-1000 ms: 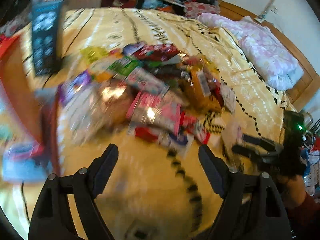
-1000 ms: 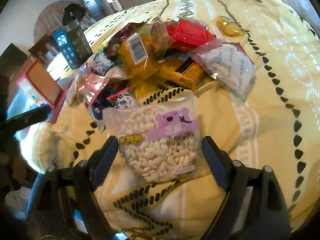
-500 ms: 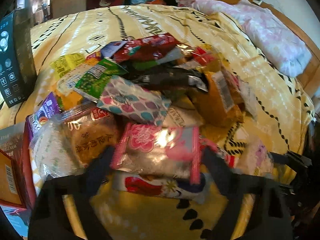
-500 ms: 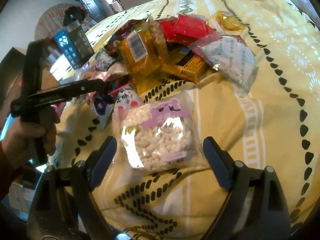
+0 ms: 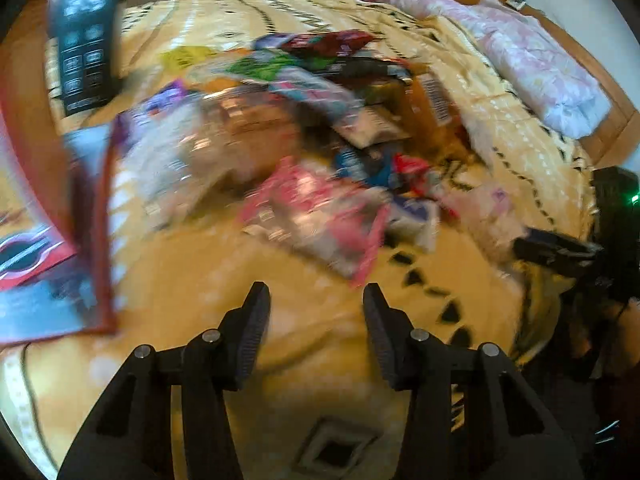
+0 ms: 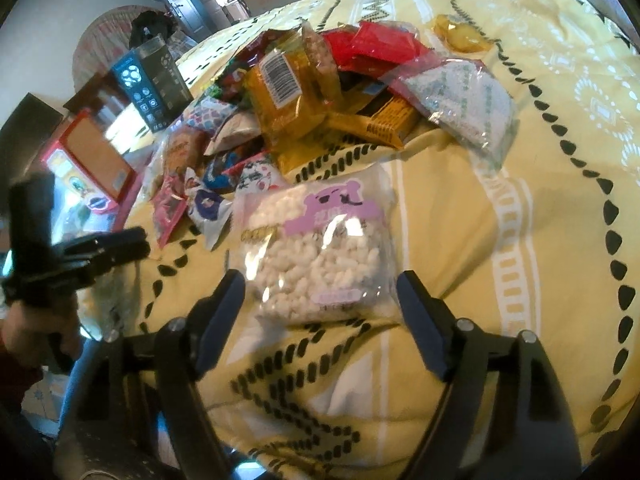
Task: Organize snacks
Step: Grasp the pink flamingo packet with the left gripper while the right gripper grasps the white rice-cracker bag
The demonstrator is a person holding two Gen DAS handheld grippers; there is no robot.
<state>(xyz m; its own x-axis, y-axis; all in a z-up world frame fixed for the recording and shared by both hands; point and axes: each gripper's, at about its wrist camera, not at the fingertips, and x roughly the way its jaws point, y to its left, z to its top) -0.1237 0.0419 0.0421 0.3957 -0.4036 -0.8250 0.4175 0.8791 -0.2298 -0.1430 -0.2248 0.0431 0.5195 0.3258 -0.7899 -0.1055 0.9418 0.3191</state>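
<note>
Right wrist view puts your right gripper (image 6: 320, 300), jaws apart and empty, astride the puffed-rice bag (image 6: 320, 256) lying on the bedspread (image 6: 520, 240) just before the snack pile (image 6: 320, 96): light, slippery, crushable, so pinch its near sealed edge gently.

Clear puffed-snack bag (image 6: 320, 256) between open right gripper (image 6: 320, 292) fingers.

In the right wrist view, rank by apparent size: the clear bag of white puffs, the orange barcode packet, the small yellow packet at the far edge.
1. Clear bag of white puffs with purple bear label, nearest the camera, which inflates it.
2. Orange foil packet with barcode.
3. Small yellow packet, farthest away.
</note>
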